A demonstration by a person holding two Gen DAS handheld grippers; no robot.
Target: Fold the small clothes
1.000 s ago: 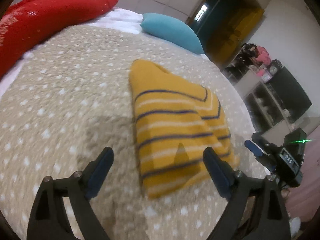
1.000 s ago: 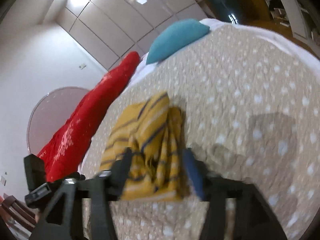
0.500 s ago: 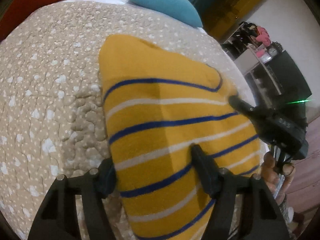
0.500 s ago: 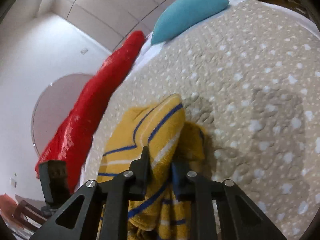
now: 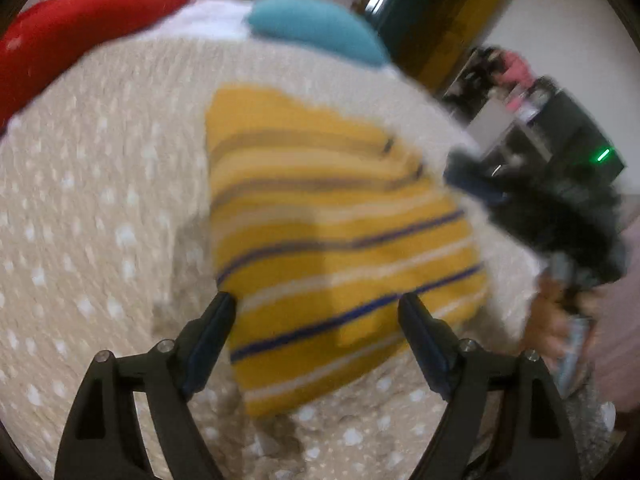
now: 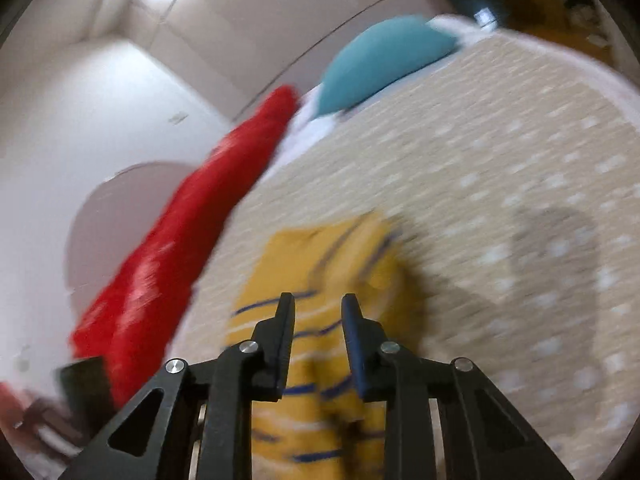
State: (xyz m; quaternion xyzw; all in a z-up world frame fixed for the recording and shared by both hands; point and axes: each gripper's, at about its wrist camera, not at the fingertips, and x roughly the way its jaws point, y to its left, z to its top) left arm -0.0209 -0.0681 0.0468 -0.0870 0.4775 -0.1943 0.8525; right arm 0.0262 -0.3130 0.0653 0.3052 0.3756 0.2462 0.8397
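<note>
A folded yellow garment with blue and white stripes (image 5: 340,240) lies flat on the dotted beige bedspread (image 5: 100,200). My left gripper (image 5: 316,300) hovers over its near end, jaws wide and opening, with cloth below them but not pinched. In the right wrist view the garment (image 6: 320,264) lies just beyond my right gripper (image 6: 318,300). Its jaws stand a narrow gap apart and are opening, with no cloth pressed between the pads. In the left wrist view a blue fingertip (image 5: 476,186) of the right gripper sits just off the garment's right edge. Both views are motion-blurred.
A long red pillow (image 5: 80,32) and a teal pillow (image 5: 316,24) lie at the head of the bed. Dark shelving with clutter (image 5: 560,128) stands beyond the bed's right edge. A person's hand (image 5: 560,320) holds the right tool's handle.
The right jaws closed on a raised fold, then parted, and the garment now lies flatter. The left gripper came in close over the garment, then drew back with its jaws wider.
</note>
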